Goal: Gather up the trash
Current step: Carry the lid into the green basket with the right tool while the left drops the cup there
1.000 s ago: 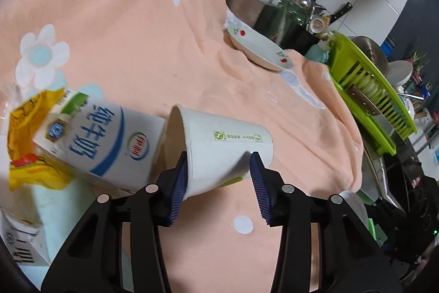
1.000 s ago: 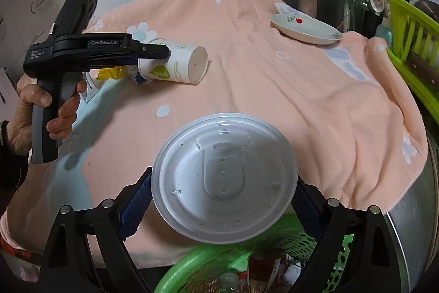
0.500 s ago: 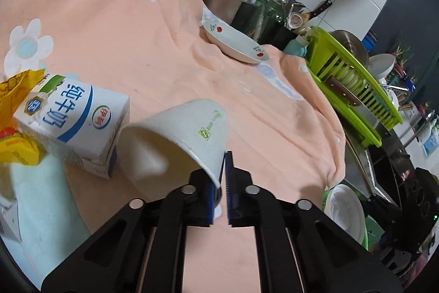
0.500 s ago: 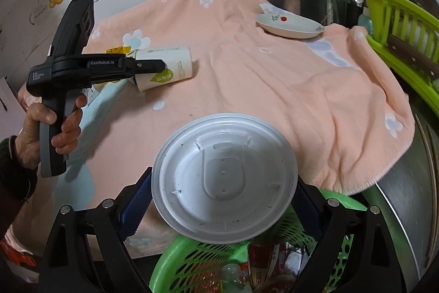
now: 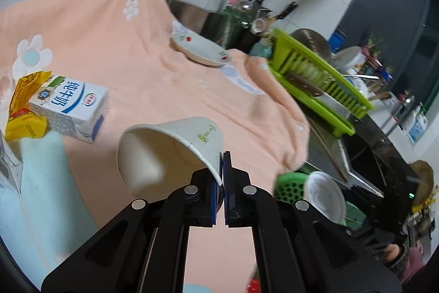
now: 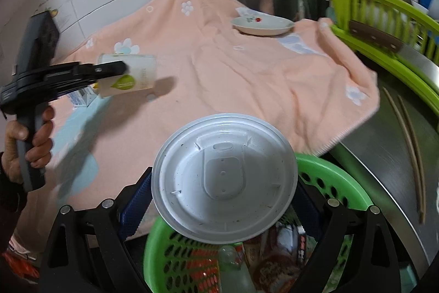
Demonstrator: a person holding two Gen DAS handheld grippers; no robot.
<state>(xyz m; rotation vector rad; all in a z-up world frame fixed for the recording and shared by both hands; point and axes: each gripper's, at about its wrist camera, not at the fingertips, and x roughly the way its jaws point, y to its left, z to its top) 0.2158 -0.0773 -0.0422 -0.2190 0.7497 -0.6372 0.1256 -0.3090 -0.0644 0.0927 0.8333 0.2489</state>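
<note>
Bin (image 6: 337, 180) already part full, sits below towel's (image 6: 247, 78) near edge. Right gripper (image 6: 219, 202) over bin, jaws clamped on lid (image 6: 223, 177). Left gripper (image 5: 221, 177), jaws pinched shut on cup (image 5: 170, 153) wall, cup lifted off towel beyond bin. Carton (image 5: 71, 109), yellow wrapper (image 5: 24, 106) left on towel, far from bin. Path to bin open; rack (image 6: 384, 18) crowds bin's far right.

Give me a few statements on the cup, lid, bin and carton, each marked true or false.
1. The left tool is shut on the cup's wall. True.
2. The right tool holds a plate. False: it holds a white lid.
3. The lid is over the green bin. True.
4. The bin is empty. False: trash lies inside.
5. The milk carton is in the bin. False: it lies on the towel.
</note>
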